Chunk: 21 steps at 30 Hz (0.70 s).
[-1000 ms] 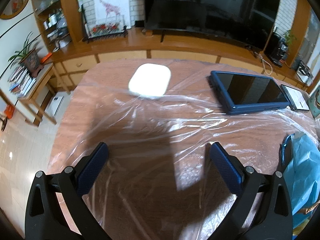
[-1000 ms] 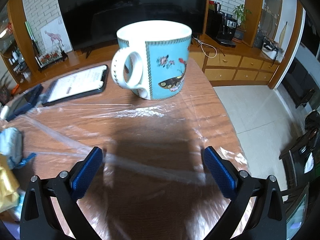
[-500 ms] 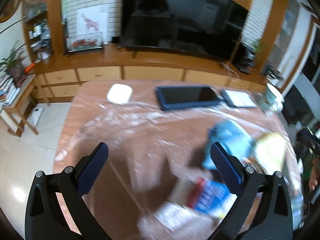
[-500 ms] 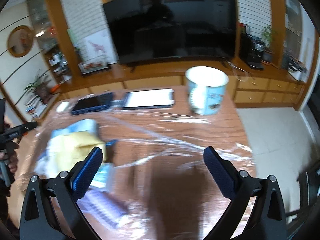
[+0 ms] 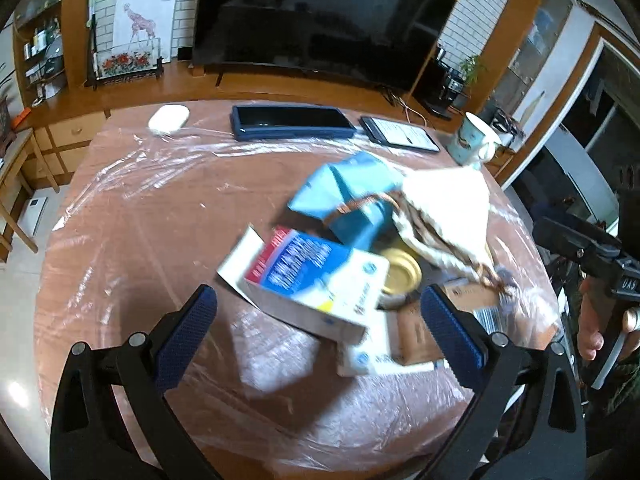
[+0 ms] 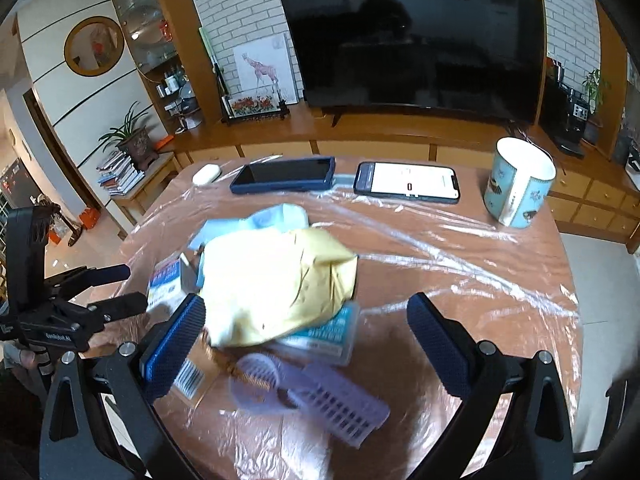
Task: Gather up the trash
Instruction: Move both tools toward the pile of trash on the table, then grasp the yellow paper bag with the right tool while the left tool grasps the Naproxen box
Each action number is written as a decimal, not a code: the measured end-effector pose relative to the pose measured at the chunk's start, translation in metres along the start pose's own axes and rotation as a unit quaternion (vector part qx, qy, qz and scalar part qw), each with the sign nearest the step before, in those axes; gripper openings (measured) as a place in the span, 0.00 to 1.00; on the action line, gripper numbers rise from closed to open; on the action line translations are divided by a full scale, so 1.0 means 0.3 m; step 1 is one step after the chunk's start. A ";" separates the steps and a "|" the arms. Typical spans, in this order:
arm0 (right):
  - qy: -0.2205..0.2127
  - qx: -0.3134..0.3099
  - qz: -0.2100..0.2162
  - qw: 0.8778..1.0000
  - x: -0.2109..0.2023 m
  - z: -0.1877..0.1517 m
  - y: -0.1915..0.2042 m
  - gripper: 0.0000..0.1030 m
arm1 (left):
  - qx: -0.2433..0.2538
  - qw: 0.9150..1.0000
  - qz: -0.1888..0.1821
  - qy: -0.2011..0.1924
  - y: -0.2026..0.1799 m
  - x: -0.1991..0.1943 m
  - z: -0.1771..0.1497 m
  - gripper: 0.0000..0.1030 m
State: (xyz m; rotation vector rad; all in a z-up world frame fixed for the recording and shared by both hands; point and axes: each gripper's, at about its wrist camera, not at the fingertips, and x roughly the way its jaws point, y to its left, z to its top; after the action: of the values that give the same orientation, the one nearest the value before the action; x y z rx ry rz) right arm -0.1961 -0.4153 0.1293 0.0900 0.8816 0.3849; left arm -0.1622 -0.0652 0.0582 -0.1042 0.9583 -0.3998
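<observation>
Step in hand: I judge this as the approach. Both grippers are raised over the trash pile and nothing is picked up yet.

Left gripper: jaws spread wide, empty. It hangs over the near-left side of the pile, with the white and blue carton showing between its fingers.

Right gripper: also wide open and holding nothing. It hangs over the near-right side of the pile. Its left pad overlaps the edge of the yellow paper bag in the view, but I cannot tell whether it touches.

Trash: heaped in the middle of the plastic-covered surface. The yellow bag lies on top, a crumpled blue wrapper behind it, the carton to its left, a gold lid and a brown cardboard piece underneath. In the right wrist view a lilac plastic tray sits nearest me.

Not trash, as I read it: a dark tablet, a lit phone, a blue mug and a small white case, all along the far edge, well apart from the pile.

Next move: I would choose one loose piece, the carton for the left gripper or the bag for the right, lower until the pads straddle it, then close.

Watch for: the plastic sheet could snag in the pads. I see no bin in either view.
</observation>
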 end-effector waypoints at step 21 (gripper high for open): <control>0.071 0.052 -0.020 0.996 0.295 0.092 -0.008 0.96 | -0.024 0.998 0.062 0.016 0.052 0.124 0.062 0.99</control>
State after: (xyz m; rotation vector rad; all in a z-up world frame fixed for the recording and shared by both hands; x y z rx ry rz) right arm -0.1236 -0.3830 0.0812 0.1430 1.0430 0.3110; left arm -0.1238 -0.0663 0.0361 -0.0809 1.0001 -0.2646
